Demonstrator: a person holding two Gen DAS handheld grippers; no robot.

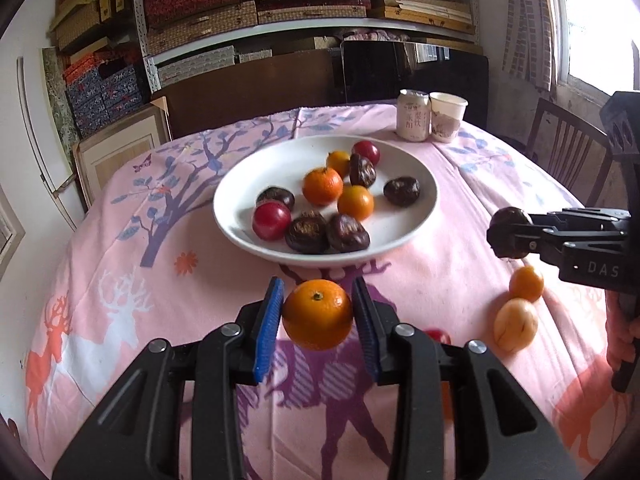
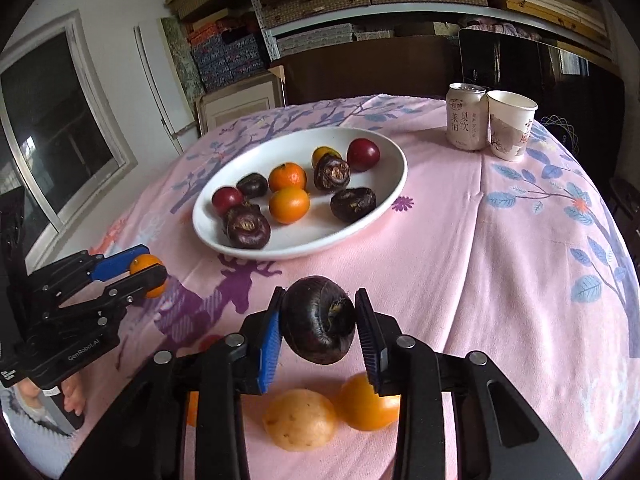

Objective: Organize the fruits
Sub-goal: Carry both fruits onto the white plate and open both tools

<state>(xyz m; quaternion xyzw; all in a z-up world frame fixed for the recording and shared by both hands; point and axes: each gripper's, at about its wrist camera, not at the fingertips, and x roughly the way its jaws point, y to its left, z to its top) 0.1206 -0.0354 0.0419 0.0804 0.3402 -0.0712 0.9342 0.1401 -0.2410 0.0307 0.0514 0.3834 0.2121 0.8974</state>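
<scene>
Both grippers stood short of the white plate [image 1: 240, 184], which lay ahead of them toward the table's far edge. The left gripper [image 1: 318, 312] was clamped on a small round orange [image 1: 317, 314], glossy, its stem scar facing up. The right gripper [image 2: 318, 320] was clamped on a dark water chestnut [image 2: 318, 318], squat and purplish-brown. Neither load had a long axis; the left looked slightly nearer the plate's near rim.
</scene>
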